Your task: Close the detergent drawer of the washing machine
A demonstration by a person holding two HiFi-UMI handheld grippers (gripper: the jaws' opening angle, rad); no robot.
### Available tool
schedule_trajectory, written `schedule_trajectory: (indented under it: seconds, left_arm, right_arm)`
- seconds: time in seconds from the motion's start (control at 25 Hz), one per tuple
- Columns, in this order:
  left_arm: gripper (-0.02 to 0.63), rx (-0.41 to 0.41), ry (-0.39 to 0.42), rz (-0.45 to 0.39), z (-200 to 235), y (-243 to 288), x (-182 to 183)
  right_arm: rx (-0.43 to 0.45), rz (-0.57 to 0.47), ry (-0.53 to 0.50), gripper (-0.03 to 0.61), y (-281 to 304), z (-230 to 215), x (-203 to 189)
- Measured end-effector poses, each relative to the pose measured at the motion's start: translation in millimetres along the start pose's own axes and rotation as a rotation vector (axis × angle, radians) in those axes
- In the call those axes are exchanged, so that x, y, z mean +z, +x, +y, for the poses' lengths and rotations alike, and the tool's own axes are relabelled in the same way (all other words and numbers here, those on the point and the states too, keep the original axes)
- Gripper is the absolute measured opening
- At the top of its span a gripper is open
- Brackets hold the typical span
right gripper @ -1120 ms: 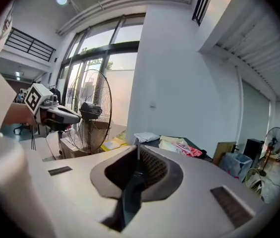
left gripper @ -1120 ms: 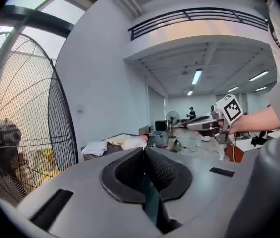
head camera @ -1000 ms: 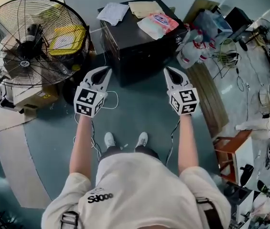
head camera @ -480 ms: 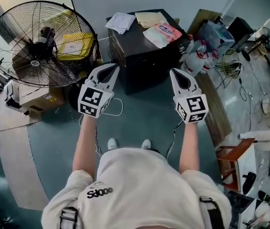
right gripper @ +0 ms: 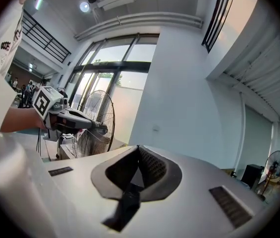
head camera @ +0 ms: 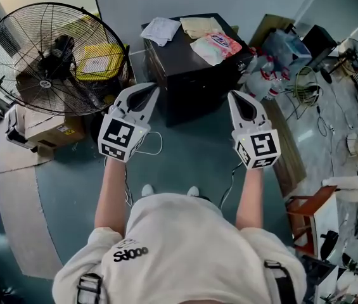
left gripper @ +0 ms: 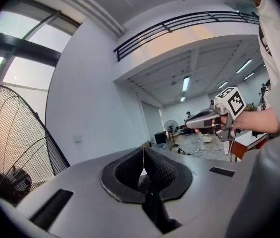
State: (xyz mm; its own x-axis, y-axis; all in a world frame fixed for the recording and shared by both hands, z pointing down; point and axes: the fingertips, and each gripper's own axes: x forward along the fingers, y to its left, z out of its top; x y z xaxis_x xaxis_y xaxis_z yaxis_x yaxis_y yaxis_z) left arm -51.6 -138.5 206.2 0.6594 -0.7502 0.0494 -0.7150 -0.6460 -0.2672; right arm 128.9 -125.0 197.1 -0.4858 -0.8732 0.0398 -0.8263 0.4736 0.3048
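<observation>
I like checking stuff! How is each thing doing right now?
left gripper: jaws shut, empty
right gripper: jaws shut, empty
fan: upright, blades look still
black cabinet: front hidden, no drawer visible
white cloth: crumpled on the cabinet
pink packet: lying flat on the cabinet
</observation>
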Motion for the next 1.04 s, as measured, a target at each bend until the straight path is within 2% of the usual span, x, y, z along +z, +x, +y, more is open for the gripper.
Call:
schedule_trajectory:
  seconds: [1.04]
  left_arm:
    - [0.018, -0.044, -0.001, 0.053, -5, 29, -21]
  right_arm:
    - [0.036, 0.037, 0.022, 0.008, 29, -2, -28]
